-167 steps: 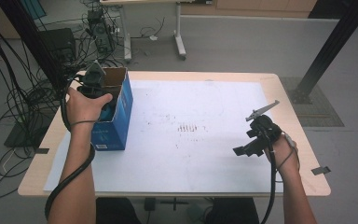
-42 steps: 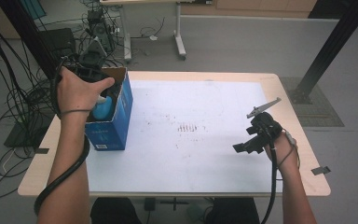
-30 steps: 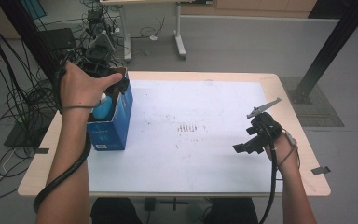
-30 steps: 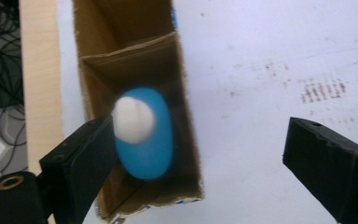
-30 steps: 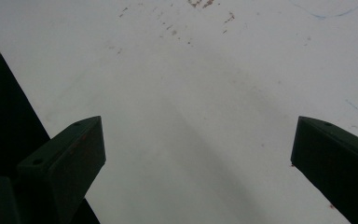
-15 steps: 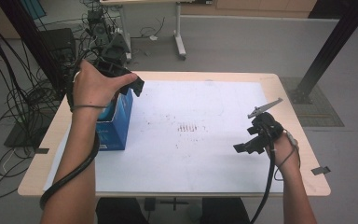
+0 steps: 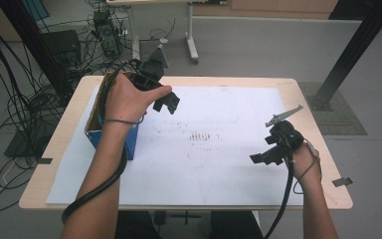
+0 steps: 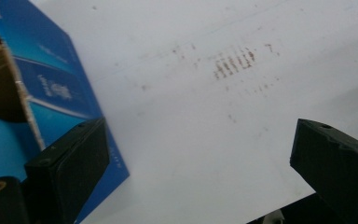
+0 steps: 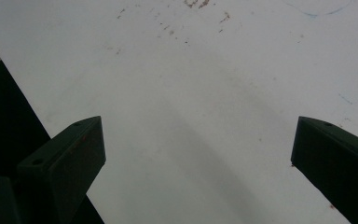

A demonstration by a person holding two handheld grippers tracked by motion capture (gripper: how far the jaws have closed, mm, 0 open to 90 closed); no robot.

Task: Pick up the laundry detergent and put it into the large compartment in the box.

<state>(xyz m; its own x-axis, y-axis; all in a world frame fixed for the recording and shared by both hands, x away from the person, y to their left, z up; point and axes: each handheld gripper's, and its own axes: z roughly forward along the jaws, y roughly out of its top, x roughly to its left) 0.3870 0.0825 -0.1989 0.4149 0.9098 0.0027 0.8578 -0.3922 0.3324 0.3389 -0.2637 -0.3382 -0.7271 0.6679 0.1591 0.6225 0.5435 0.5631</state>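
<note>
Blue box interior visible beside left claw, wide, empty, just opened; right claw wide.

A light wooden table is carrying a large white sheet speckled with brownish marks. An open blue cardboard box is standing on the sheet's left side

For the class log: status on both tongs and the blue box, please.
Left tongs open, empty, beside the blue box. Right tongs open, empty, over the white sheet. Nothing in the way.
</note>
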